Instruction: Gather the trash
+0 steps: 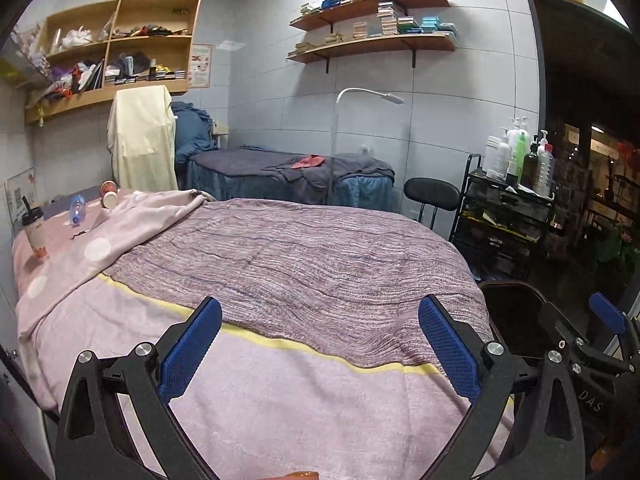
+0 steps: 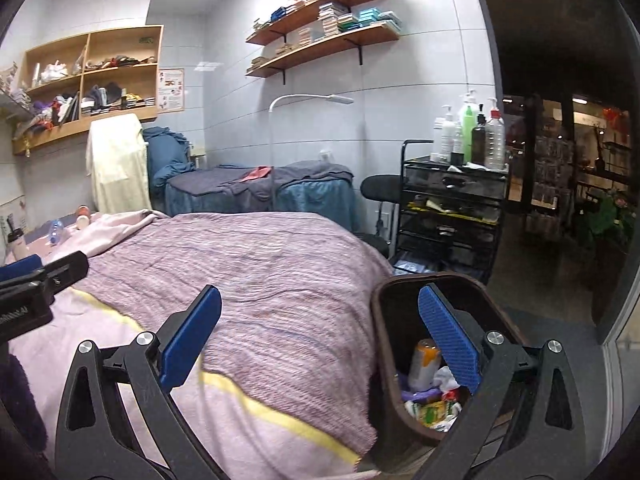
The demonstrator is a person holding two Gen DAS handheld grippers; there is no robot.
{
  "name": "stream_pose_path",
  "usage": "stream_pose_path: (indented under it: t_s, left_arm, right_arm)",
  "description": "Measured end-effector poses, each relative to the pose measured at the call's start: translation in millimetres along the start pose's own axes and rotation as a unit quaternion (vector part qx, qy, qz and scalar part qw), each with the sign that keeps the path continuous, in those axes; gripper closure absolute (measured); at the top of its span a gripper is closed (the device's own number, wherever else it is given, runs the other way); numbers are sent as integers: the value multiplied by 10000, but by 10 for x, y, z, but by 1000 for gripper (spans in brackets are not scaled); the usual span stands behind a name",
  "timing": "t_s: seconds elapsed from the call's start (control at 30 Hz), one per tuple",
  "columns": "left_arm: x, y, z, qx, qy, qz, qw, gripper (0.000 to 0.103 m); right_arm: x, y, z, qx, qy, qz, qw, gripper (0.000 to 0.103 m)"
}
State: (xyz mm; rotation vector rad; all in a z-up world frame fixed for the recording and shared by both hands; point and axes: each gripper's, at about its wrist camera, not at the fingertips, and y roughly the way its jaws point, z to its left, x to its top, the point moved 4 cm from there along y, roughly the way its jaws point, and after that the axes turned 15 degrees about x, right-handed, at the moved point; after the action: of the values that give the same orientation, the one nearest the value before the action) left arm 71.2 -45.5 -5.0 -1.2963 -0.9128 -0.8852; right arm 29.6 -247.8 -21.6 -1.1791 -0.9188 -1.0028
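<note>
My left gripper hangs open over the near end of a bed with a purple striped blanket, holding nothing. At the bed's far left corner stand a lidded drink cup with a straw, a clear plastic bottle lying down, and two paper cups. My right gripper is open and empty too, its right finger over a dark brown bin beside the bed. In the bin lie a can and crumpled wrappers.
A black trolley topped with pump bottles and a black stool stand to the right of the bed. Behind it are a second bed, a white lamp and wall shelves. A dark doorway lies at right.
</note>
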Motion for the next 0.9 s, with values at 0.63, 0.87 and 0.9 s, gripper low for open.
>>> stream_pose_path:
  t_s: [0.63, 0.87, 0.9]
  left_arm:
    - [-25, -60, 33, 132, 52, -76, 9999, 6]
    - [-21, -59, 37, 139, 21, -86, 9999, 6]
    - [-25, -64, 34, 142, 25, -84, 9999, 6]
  right_arm:
    - [-39, -36, 100, 151, 27, 1, 9999, 6]
    - [-26, -41, 96, 148, 29, -10, 9999, 6]
    - [-26, -41, 96, 151, 28, -4, 9999, 6]
